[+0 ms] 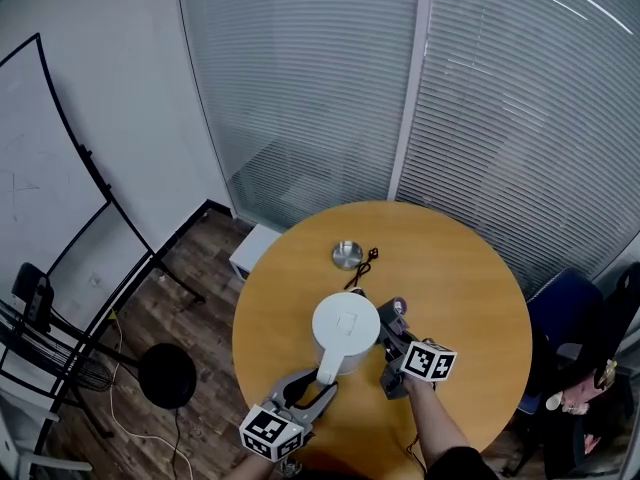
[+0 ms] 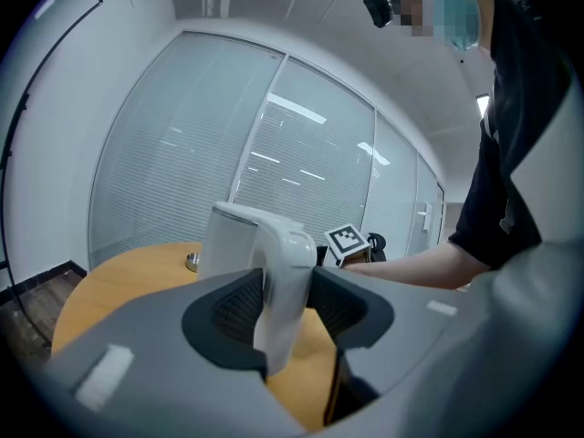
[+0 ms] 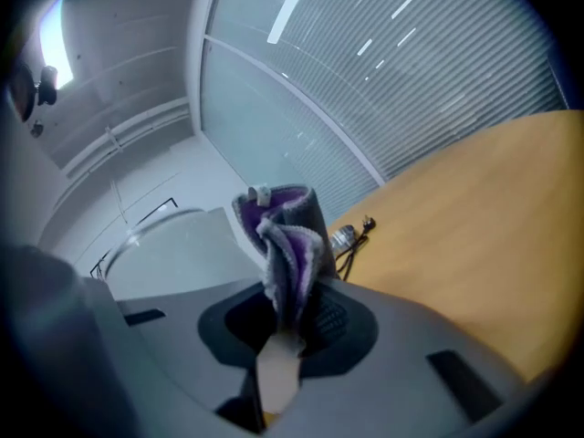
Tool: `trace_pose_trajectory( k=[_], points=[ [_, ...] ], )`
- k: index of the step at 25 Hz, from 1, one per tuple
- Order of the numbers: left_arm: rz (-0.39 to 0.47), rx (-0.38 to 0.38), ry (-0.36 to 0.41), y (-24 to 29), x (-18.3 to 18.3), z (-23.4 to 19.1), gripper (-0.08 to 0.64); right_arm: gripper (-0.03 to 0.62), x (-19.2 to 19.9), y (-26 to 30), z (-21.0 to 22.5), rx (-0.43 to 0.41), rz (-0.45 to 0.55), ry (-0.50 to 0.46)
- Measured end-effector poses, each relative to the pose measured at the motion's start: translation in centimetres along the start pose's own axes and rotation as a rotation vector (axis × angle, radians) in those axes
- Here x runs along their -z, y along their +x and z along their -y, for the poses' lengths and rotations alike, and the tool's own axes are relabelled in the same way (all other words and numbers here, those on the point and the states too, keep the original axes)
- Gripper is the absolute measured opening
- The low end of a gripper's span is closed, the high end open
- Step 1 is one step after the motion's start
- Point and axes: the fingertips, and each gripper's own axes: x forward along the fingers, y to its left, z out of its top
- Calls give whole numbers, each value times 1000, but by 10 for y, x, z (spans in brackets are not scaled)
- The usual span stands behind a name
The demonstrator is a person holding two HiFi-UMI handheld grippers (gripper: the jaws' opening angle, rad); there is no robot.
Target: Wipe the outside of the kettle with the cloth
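A white kettle (image 1: 345,331) stands near the middle of the round wooden table (image 1: 470,278). My left gripper (image 1: 310,393) is shut on the kettle's handle (image 2: 281,286) from the near side. My right gripper (image 1: 392,353) is shut on a grey and purple cloth (image 3: 287,249), and the cloth (image 1: 396,313) lies against the kettle's right side. In the right gripper view the kettle's white wall (image 3: 187,249) fills the left, close behind the cloth.
The kettle's round metal base (image 1: 347,255) with its black cord and plug (image 1: 364,265) lies on the far part of the table. A blue chair (image 1: 565,318) stands at the right. A black stand foot (image 1: 166,374) is on the floor at the left.
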Motion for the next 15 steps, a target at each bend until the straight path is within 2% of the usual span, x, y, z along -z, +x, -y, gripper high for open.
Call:
trace_pose_trajectory(
  k=[4,8,15],
  points=[
    [3,-3,-3,0,1,0,175,57,42,6,36,95,-88,50],
    [2,-4,-6,0,1,-1,175,57,75,7,57,186,-167,31],
    [-14,-3,8,0,1,-2,175,57,70,0,55,265,-147,-3]
  ],
)
